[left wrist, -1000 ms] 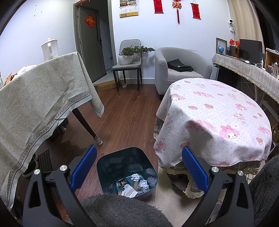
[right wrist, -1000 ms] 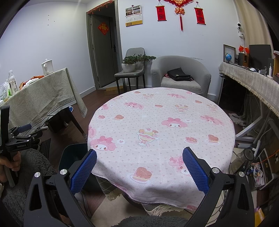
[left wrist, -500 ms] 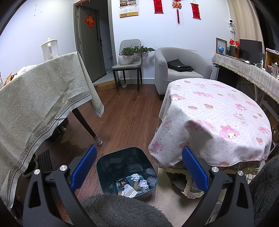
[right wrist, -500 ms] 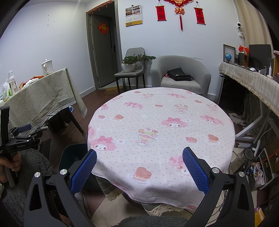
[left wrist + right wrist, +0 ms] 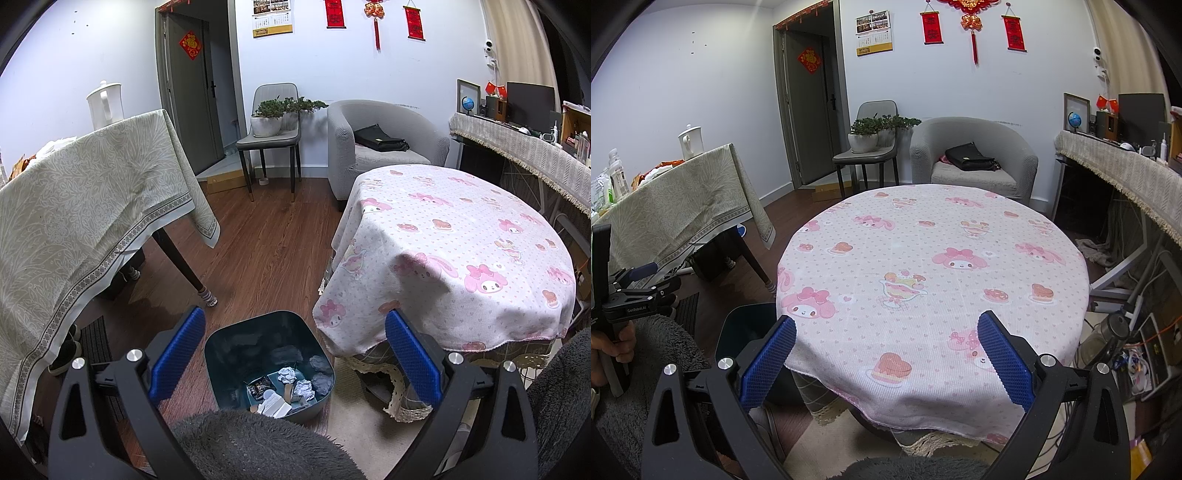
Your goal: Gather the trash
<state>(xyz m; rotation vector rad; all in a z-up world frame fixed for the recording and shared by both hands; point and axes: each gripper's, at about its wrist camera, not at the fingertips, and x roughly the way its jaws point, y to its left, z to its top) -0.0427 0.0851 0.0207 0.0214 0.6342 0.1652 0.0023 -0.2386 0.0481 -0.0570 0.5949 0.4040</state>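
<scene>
Two views were recorded.

Left wrist view: left gripper (image 5: 293, 350), jaws spread wide, nothing between the blue pads (image 5: 177, 354); held above a dark teal trash bin (image 5: 236, 343) standing on the wood floor (image 5: 266, 251), just beside the round table (image 5: 461, 236) with its pink cartoon-print cloth. Bin contents: crumpled paper balls (image 5: 295, 380), a dark wrapper (image 5: 260, 387), white scraps (image 5: 275, 408), all gathered at the near side. Grey fleece sleeve (image 5: 258, 446) along the lower edge. Second table under a pale green cloth (image 5: 85, 206) at left.

Right wrist view: right gripper (image 5: 886, 354), jaws likewise wide and empty, held over the near edge of the round table. Bin rim partly visible at lower left, beside the table. Left gripper visible at far left, grasped in the person's hand (image 5: 607, 350).
</scene>
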